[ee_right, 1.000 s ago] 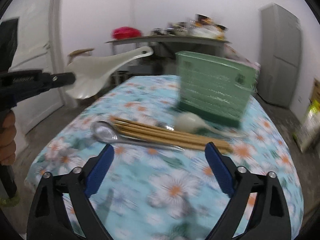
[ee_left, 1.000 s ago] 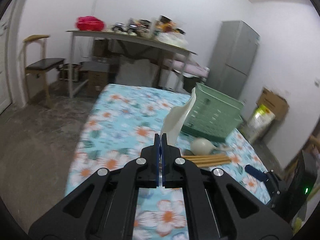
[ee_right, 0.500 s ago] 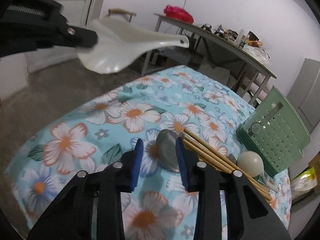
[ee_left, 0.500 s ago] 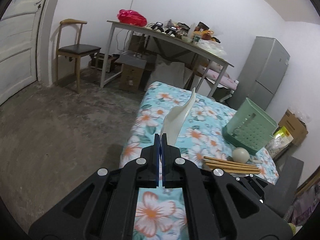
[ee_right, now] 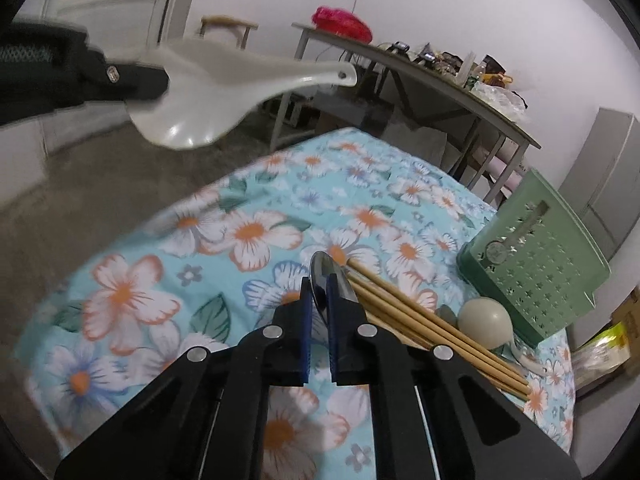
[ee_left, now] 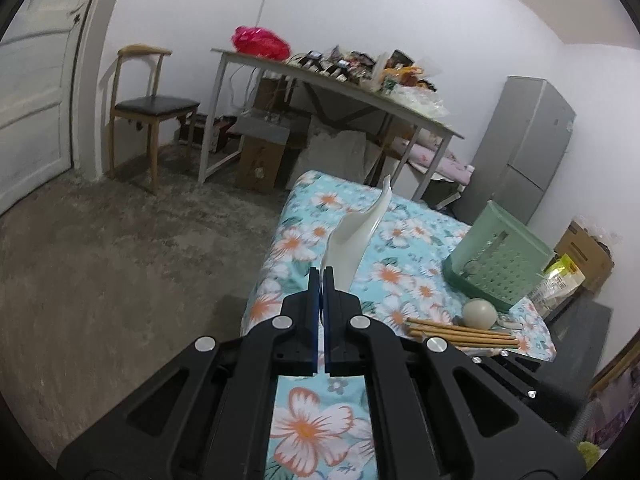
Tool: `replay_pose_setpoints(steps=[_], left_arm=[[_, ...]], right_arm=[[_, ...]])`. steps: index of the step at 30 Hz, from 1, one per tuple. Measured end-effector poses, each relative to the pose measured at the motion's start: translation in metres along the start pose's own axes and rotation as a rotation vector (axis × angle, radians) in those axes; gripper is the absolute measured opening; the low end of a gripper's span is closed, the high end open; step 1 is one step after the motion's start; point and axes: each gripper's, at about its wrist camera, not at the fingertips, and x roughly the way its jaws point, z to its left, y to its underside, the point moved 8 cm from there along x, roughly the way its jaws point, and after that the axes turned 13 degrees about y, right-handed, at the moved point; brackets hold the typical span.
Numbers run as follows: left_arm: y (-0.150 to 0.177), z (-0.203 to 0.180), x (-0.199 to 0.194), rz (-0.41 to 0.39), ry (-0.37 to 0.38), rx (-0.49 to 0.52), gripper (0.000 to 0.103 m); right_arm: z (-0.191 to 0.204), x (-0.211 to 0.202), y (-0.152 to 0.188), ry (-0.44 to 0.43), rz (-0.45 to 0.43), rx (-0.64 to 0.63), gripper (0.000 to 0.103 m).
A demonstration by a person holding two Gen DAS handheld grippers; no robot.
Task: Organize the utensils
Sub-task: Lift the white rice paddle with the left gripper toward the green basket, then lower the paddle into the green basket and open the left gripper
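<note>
Left gripper [ee_left: 321, 276] jaws fully closed on the rim of the white rice paddle [ee_left: 352, 236] — paddle is up in the air, handle pointing away, above the near-left edge of the bench [ee_right: 132, 292] with the floral cloth. Right gripper [ee_right: 319, 284] jaws nearly closed, pinching the bowl of the metal spoon [ee_right: 325, 276], which lies on the cloth just left of the bundle of wooden chopsticks [ee_right: 432, 328]. Pale round-bowled spoon [ee_right: 484, 320] sits beside the chopsticks' far end, against the green perforated basket [ee_right: 536, 260] at the right edge.
</note>
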Motion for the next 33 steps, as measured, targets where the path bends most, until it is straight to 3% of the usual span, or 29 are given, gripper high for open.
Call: replay_pose_setpoints(steps=[5,12,17,21,30,33], left_arm=[[-0.021,-0.042,0.001,-0.032,0.038,0.157,0.0],[-0.046,-0.134,0.033,-0.016,0.036,0.576,0.0],[-0.046,-0.198,0.072,0.048,0.033,0.891,0.0],[-0.04,-0.231,0.11,0.128,-0.033,1.128,0.0],[-0.03,-0.258,0.155,0.319,-0.149,1.467,0.0],[-0.034,-0.274,0.164,0.398,-0.153,1.543,0.001]], right_arm=[[-0.043,-0.03,-0.006,-0.115,-0.015,0.162,0.004],[-0.129,-0.06,-0.007,-0.13,-0.071,0.371,0.003],[-0.183,-0.064,0.007,-0.095,-0.089,0.469,0.003],[-0.214,-0.057,0.021,-0.085,-0.083,0.532,0.003],[-0.245,-0.042,0.05,-0.072,-0.063,0.601,0.003],[-0.246,-0.042,0.054,-0.074,-0.074,0.608,0.003]])
